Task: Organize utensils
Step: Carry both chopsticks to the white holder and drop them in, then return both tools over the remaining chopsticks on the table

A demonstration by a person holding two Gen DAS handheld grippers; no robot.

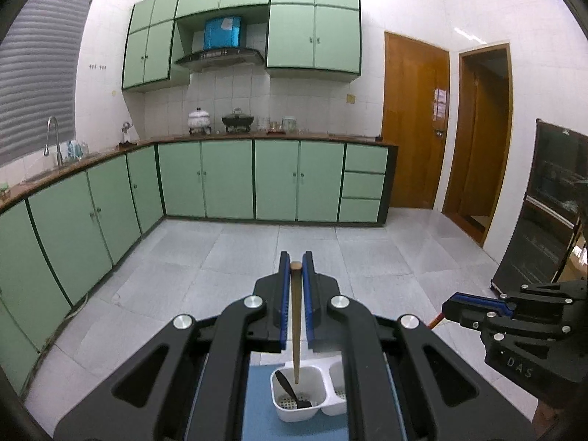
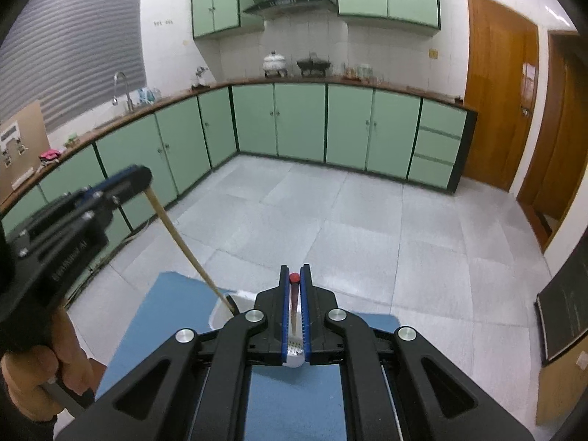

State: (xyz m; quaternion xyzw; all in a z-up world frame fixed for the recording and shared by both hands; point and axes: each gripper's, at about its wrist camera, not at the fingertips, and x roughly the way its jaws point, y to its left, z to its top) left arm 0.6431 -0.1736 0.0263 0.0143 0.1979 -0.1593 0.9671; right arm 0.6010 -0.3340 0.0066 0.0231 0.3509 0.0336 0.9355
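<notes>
The left gripper [image 1: 296, 265] pinches a wooden stick [image 1: 296, 325] upright, tip down in the white holder [image 1: 294, 408]; the right gripper [image 2: 294, 278] pinches a red-capped stick [image 2: 294, 303] likewise. "DAS" marks the right gripper's body.

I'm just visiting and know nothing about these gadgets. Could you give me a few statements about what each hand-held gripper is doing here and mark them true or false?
1. The left hand-held gripper is shut on a plain wooden chopstick. True.
2. That chopstick's lower end points into the white utensil holder. True.
3. The right hand-held gripper is open and holds nothing. False: it is shut on a red-tipped chopstick.
4. The utensil holder stands on a bare wooden counter. False: it stands on a blue mat.
5. A black spoon already lies in the holder's left compartment. True.
</notes>
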